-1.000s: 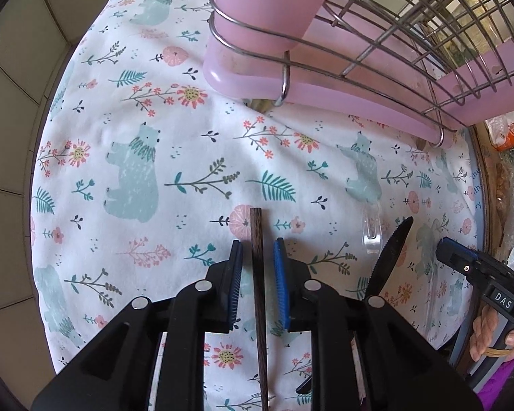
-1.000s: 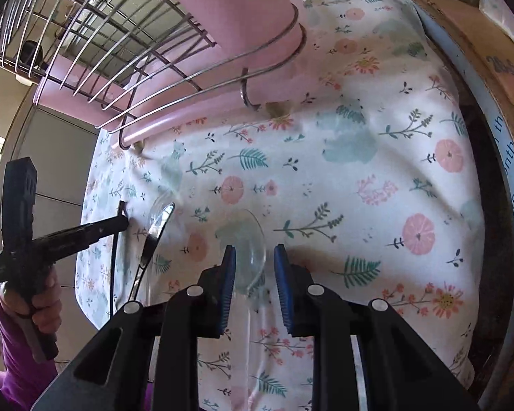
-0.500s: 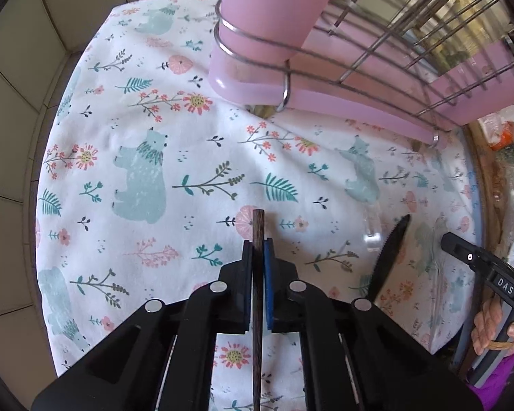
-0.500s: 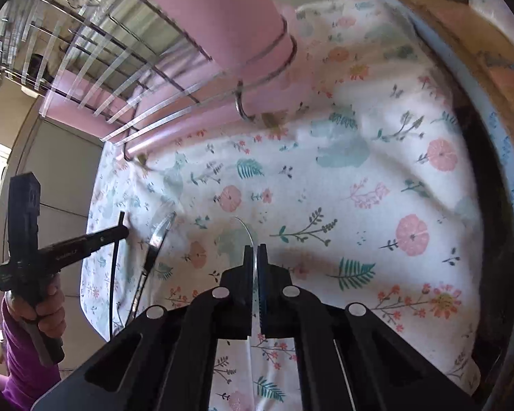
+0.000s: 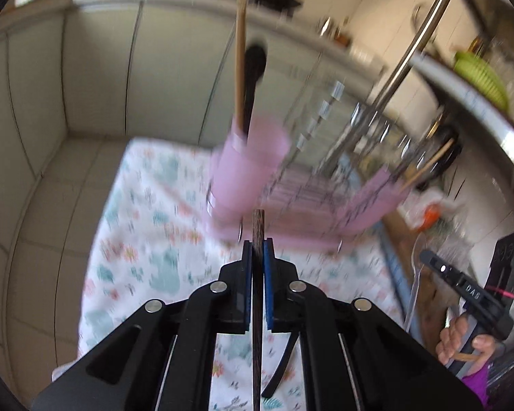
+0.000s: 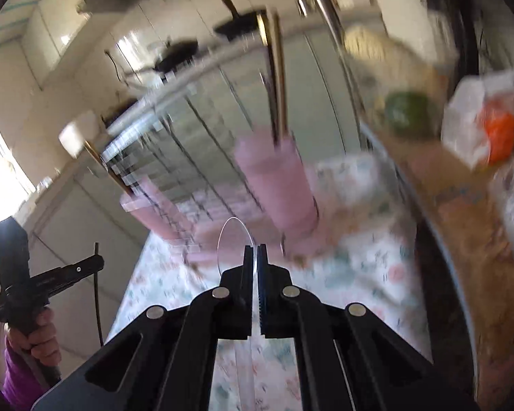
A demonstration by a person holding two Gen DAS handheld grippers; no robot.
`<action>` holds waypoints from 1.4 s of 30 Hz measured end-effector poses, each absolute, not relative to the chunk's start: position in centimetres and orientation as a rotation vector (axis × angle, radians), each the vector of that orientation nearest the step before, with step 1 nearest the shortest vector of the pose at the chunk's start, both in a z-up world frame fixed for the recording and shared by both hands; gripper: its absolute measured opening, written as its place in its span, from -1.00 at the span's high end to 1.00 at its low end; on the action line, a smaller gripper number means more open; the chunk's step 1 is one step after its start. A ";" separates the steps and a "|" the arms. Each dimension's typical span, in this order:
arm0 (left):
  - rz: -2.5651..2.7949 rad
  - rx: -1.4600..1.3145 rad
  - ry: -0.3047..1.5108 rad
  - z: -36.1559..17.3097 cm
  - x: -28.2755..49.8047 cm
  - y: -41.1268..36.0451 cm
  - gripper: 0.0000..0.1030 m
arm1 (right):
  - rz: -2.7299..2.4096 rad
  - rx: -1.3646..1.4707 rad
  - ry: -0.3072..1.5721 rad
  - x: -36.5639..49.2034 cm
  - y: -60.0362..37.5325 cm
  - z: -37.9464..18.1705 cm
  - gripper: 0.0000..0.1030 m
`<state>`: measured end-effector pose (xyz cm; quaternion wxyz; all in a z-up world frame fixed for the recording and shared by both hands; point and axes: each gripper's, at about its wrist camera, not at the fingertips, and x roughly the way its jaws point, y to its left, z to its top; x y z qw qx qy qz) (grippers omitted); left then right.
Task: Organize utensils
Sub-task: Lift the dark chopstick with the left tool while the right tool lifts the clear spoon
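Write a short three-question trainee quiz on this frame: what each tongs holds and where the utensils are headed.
1. True or false: the left tongs are shut on a dark wooden chopstick.
2. What do the right tongs hold? A) a clear plastic spoon B) a metal fork C) nothing
3. Fill in: the pink utensil cup on the wire dish rack already holds upright ______.

Key
1. True; the chopstick runs between the closed blue pads.
2. A; its transparent bowl sticks out past the tips.
3. Utensils: a light wooden stick and a dark handle, though blur hides details.
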<state>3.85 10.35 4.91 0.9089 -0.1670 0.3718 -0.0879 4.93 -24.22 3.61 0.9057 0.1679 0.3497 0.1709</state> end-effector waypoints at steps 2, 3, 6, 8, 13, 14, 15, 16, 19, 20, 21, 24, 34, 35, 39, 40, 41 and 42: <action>-0.178 -0.346 0.717 6.3 3.6 10.3 0.90 | 0.344 0.344 0.660 4.8 -24.2 5.1 0.96; -0.175 -0.344 0.690 7.1 3.5 10.3 0.90 | 0.341 0.345 0.642 4.7 -24.2 5.5 0.96; -0.179 -0.348 0.642 8.5 3.5 10.6 0.90 | 0.338 0.364 0.577 4.8 -24.6 7.1 0.96; -0.184 -0.355 0.615 9.0 3.7 10.6 0.90 | 0.328 0.369 0.516 4.7 -25.1 8.3 0.96; -0.193 -0.372 0.533 10.7 4.9 10.7 0.90 | 0.301 0.370 0.361 5.4 -25.3 12.0 0.96; -0.189 -0.370 0.510 11.2 5.1 10.7 0.90 | 0.296 0.369 0.323 5.4 -25.4 12.6 0.96; -0.183 -0.363 0.472 12.0 5.5 10.6 0.90 | 0.287 0.363 0.290 5.4 -25.4 13.2 0.96; -0.179 -0.358 0.441 12.7 5.7 10.5 0.90 | 0.273 0.352 0.246 5.7 -25.4 14.0 0.96; -0.156 -0.325 0.317 14.7 6.4 9.8 0.90 | 0.231 0.324 0.125 6.6 -25.1 15.3 0.96; -0.149 -0.317 0.291 15.1 6.6 9.7 0.90 | 0.219 0.318 0.101 7.0 -25.0 15.5 0.96; -0.131 -0.303 0.241 15.6 7.0 9.4 0.90 | 0.204 0.311 0.066 7.5 -24.9 15.6 0.96; -0.086 -0.272 0.135 16.4 7.8 8.8 0.90 | 0.181 0.292 0.010 9.0 -24.3 15.7 0.96; 0.022 -0.261 -0.002 13.5 11.9 8.5 0.90 | 0.140 0.247 -0.077 11.7 -22.9 13.3 0.96; 0.028 -0.259 -0.010 13.0 12.0 8.4 0.90 | 0.132 0.240 -0.084 11.7 -22.8 12.9 0.96; 0.043 -0.248 -0.030 10.6 12.1 8.1 0.90 | 0.109 0.215 -0.103 11.6 -22.3 11.2 0.96; 0.044 -0.242 -0.025 9.9 12.1 8.1 0.90 | 0.110 0.212 -0.097 11.7 -22.1 10.6 0.96; 0.046 -0.237 -0.021 9.5 12.0 8.1 0.90 | 0.110 0.214 -0.089 11.7 -22.1 10.1 0.96; 0.048 -0.233 -0.019 8.9 11.7 8.0 0.90 | 0.111 0.217 -0.081 11.8 -22.1 9.8 0.96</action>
